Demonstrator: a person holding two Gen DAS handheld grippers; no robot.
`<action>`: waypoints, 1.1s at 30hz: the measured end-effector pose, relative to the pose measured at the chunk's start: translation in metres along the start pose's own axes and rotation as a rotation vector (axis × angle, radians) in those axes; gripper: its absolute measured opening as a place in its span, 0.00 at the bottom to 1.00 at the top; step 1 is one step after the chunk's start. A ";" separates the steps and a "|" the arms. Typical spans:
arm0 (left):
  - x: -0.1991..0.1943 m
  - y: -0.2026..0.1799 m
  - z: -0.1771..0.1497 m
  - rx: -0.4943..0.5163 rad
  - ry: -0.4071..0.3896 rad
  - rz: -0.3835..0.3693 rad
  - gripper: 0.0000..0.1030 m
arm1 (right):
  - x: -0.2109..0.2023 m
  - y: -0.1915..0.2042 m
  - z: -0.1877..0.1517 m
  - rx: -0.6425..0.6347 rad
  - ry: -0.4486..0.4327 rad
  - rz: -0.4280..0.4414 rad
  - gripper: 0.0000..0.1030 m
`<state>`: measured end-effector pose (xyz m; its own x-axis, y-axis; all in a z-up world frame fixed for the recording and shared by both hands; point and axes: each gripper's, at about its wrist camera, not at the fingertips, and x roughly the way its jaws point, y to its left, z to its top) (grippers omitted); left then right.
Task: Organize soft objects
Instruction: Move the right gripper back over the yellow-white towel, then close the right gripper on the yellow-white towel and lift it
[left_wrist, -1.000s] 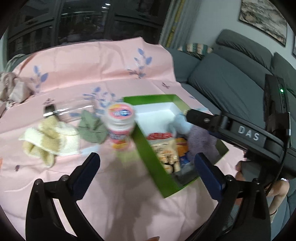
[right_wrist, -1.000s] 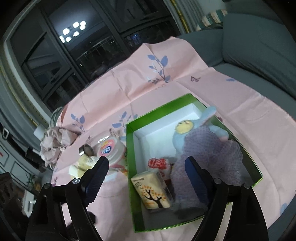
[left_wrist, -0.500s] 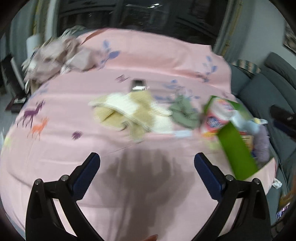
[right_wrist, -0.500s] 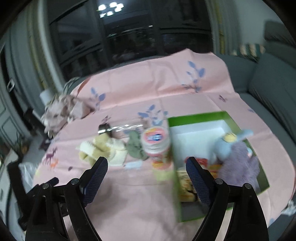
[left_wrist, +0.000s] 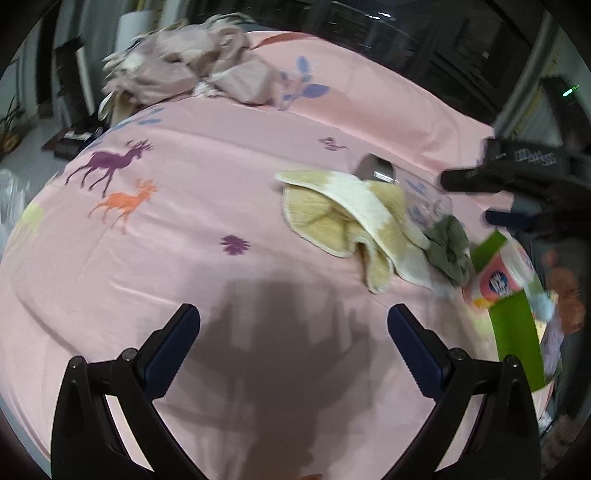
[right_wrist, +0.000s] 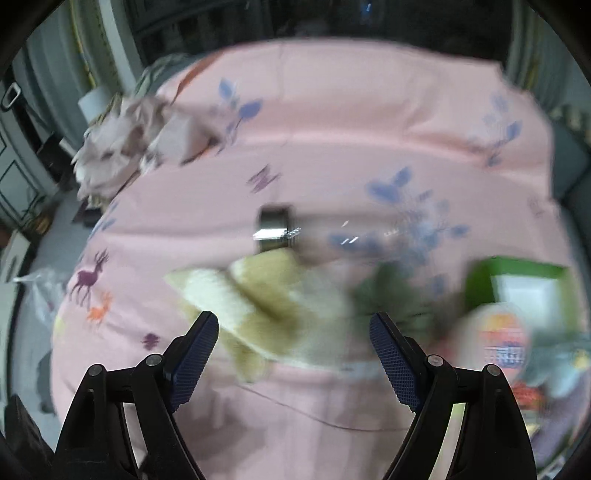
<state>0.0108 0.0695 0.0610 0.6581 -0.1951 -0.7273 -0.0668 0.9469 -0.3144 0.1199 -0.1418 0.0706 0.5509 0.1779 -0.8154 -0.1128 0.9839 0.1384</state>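
Both grippers have swung away from the green box (left_wrist: 515, 325) since a second ago, over to the towel (left_wrist: 354, 225). Left gripper (left_wrist: 293, 347) is spread wide with nothing in it, over bare pink sheet (left_wrist: 192, 229) short of the towel. Right gripper (right_wrist: 293, 343) is wide and empty too, towel showing between its fingers, blurry. A green cloth (left_wrist: 448, 249) touches the towel on the box side, and a clear jar (left_wrist: 402, 188) lies just behind it.

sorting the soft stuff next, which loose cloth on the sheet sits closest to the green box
The small dark green cloth, right beside the green box. The yellow and cream towel lies farther; the pinkish heap farthest.
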 end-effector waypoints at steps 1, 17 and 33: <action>0.001 0.005 0.002 -0.022 0.006 -0.002 0.98 | 0.012 0.000 0.001 0.009 0.023 0.012 0.83; -0.001 0.023 0.010 -0.095 0.012 0.018 0.98 | 0.098 0.003 -0.014 0.043 0.061 0.020 0.38; 0.002 0.001 0.002 -0.034 0.093 -0.165 0.95 | 0.007 -0.006 -0.073 0.006 0.077 0.230 0.22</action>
<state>0.0133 0.0701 0.0606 0.5904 -0.3714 -0.7166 0.0100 0.8912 -0.4536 0.0639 -0.1472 0.0234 0.4467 0.3959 -0.8023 -0.2229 0.9177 0.3288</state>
